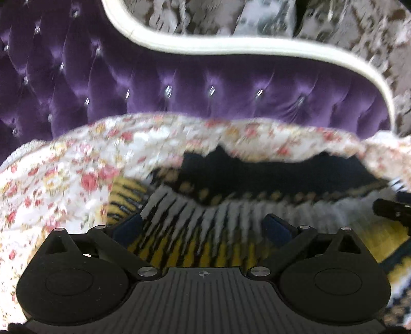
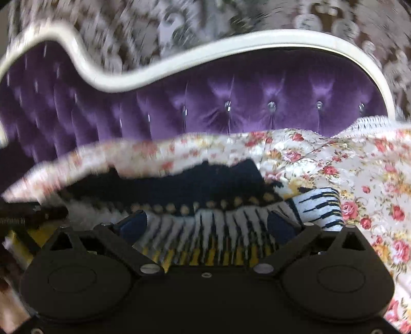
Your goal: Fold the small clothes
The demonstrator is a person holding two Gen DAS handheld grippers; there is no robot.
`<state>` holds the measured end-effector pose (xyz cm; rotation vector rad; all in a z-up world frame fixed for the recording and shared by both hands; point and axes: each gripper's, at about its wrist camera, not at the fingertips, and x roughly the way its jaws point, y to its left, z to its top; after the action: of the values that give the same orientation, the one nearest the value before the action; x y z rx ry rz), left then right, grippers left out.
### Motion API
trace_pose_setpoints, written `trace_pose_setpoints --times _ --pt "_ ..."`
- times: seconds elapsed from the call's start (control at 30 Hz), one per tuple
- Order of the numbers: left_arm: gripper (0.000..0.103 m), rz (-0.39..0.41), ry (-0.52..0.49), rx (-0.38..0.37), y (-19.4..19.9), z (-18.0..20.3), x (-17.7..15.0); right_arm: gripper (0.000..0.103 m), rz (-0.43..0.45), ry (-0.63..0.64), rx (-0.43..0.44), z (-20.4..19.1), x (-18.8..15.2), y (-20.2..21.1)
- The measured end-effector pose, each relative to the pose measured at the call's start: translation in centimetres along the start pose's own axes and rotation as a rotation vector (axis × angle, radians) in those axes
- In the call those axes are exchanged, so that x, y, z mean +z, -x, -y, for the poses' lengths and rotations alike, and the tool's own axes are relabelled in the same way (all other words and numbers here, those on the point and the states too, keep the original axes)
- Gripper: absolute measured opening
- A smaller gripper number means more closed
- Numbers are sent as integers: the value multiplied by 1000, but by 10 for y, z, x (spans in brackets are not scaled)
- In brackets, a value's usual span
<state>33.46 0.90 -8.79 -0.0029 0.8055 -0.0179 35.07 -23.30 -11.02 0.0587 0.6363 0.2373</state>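
A small knitted garment (image 1: 205,221), patterned in navy, white and yellow, lies on a floral bedspread (image 1: 64,174). It also shows in the right wrist view (image 2: 210,226). My left gripper (image 1: 204,223) is open, its blue-padded fingers (image 1: 128,226) spread wide over the white and yellow bands. My right gripper (image 2: 209,223) is open too, fingers (image 2: 132,226) spread over the same bands near a sleeve (image 2: 321,205). The right gripper's tip shows at the right edge of the left wrist view (image 1: 390,208). Both views are motion-blurred.
A purple tufted headboard (image 1: 179,84) with a cream frame (image 1: 231,46) stands behind the bed, also in the right wrist view (image 2: 231,97). Patterned wallpaper (image 2: 179,23) is above it. The floral bedspread (image 2: 346,179) extends to both sides.
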Motion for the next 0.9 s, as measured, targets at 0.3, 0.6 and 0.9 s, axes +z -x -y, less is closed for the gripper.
trace_pose_setpoints --times 0.3,0.6,0.9 --pt "103 59 -2 9 -14 -7 -12 103 -1 -6 -80 7 -9 -19" --pt "103 69 13 9 -14 -5 -12 103 11 12 -105 3 -13 -20" --pt "103 77 17 15 -15 -5 -13 103 23 23 -118 1 -15 -21"
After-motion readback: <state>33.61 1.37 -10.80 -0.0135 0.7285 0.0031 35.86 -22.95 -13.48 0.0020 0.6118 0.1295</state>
